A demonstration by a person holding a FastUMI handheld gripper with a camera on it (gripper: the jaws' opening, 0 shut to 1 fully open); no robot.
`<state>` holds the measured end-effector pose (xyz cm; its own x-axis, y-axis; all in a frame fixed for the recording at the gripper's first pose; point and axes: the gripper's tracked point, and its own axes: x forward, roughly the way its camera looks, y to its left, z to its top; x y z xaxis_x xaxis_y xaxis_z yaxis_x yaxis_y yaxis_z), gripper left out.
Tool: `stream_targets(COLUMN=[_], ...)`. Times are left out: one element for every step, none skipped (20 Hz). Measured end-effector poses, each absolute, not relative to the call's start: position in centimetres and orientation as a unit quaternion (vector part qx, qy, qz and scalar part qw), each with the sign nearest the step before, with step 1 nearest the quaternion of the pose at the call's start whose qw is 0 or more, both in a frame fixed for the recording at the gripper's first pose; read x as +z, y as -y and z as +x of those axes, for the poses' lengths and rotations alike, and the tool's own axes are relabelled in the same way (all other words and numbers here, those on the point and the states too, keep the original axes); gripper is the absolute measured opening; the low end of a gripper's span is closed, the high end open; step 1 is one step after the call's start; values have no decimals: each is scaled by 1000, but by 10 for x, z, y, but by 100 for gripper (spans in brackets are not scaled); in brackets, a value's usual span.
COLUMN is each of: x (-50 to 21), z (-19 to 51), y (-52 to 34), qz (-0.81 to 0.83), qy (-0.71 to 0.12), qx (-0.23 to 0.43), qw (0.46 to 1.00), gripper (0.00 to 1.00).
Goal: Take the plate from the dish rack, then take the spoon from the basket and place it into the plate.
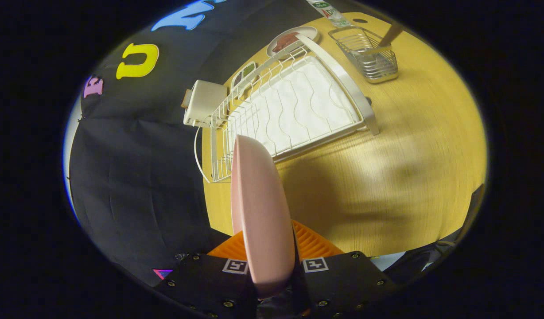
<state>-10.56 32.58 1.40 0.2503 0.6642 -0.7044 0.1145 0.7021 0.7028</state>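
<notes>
A: Where's the plate [261,212]?
B: Out of the rack [289,110], on edge, clamped in the gripper [272,266] above the counter [409,177].
A: What's left?
B: Set it down; the spoon [389,35] waits in the far-right basket [365,55].

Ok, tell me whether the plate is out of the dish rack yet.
Out. The pink plate stands on edge, clamped between the fingers of the hand-held gripper, while the white dish rack sits beyond it on the table.
</notes>
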Motion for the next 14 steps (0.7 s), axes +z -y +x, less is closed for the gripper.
stream_targets(x=[8, 0, -8, -16, -24, -32, -39, -46, -52, -58, -63, -68, -72, -72], z=[-109, -113, -114, -114, -113, -116, -119, -120, -121, -121, -120, -121, -121, -120], y=[-326, -326, -327, -326, -327, -328, -328, -327, -327, -328, -328, -330, -332, -335], qz=[333, 331, 330, 330, 331, 333, 334, 335, 334, 332, 330, 327, 327, 333], qy=[-582, -582, -582, -582, -583, -586, -590, -594, -597, -599, -600, -601, -601, -601], qx=[194, 194, 194, 193, 189, 185, 180, 175, 172, 170, 167, 167, 168, 169], qw=[716, 717, 718, 718, 717, 715, 713, 710, 709, 709, 710, 710, 710, 707], gripper=[29, 29, 30, 30, 29, 30, 29, 29, 30, 30, 30, 30, 31, 31])
